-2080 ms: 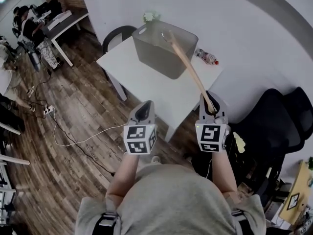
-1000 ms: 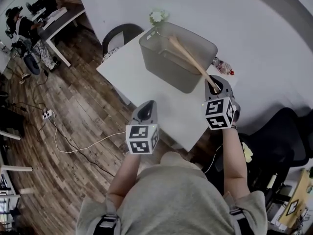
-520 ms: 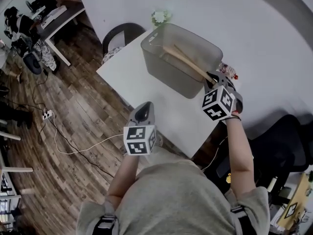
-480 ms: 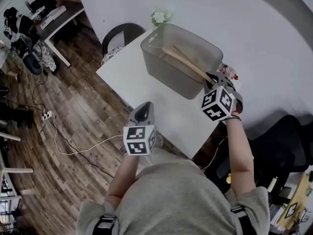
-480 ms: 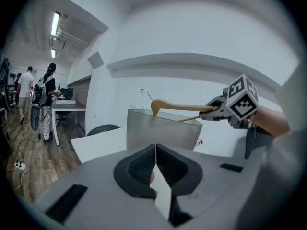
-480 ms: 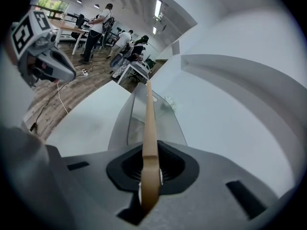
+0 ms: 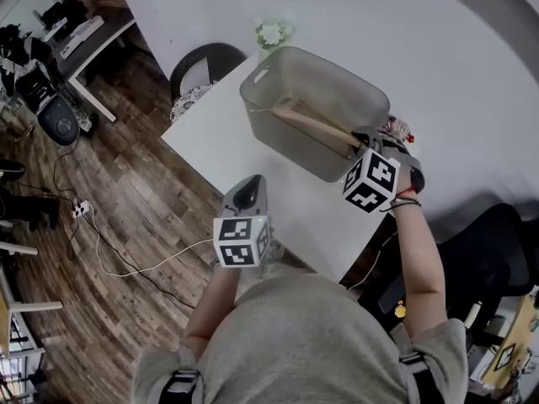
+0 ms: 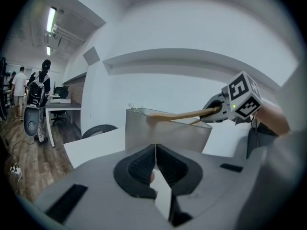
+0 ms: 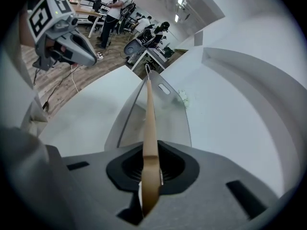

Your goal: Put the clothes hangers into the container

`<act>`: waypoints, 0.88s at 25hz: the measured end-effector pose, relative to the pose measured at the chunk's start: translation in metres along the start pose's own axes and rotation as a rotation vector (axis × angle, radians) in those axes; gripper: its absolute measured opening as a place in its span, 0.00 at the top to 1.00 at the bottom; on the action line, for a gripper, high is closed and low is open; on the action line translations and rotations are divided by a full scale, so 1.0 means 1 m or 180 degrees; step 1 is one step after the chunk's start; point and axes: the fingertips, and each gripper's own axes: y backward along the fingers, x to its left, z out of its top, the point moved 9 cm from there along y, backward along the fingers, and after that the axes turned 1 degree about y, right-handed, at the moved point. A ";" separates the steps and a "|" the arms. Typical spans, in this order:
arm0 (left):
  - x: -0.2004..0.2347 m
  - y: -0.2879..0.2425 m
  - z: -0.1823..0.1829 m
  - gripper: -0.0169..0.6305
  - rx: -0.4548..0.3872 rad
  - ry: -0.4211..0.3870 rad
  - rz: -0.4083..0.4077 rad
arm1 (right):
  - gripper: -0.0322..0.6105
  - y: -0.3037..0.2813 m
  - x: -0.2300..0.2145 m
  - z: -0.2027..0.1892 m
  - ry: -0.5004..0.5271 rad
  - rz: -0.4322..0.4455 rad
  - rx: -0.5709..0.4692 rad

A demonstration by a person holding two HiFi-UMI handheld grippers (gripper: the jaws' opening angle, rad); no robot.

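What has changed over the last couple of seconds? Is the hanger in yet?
The right gripper carried the wooden hanger forward from the table's near edge to the container, rolling and lowering it until it lies low across the opening. It is still shut on the hanger, so nothing has been let go. The left gripper stays shut and empty, and the container has not moved.

The left part of the table (image 7: pixel 215 137) is bare, so my left claw (image 7: pixel 246 194) has free passage over it to the container (image 7: pixel 290 146). The container's mouth is partly barred by the hanger (image 7: pixel 312 123) clamped in my right claw (image 7: pixel 364 140). A bottle (image 7: pixel 396 129) crowds its right side and a plant (image 7: pixel 271 34) its far corner.
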 end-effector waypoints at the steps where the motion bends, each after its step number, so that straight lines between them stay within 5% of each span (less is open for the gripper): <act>1: 0.002 -0.003 0.001 0.96 0.0001 0.0003 -0.0008 | 0.89 -0.002 -0.002 0.002 0.0023 0.0011 0.0017; 22: 0.006 -0.020 0.001 0.96 0.0036 0.0060 -0.0079 | 0.88 -0.012 -0.001 0.021 0.0339 0.0093 -0.0087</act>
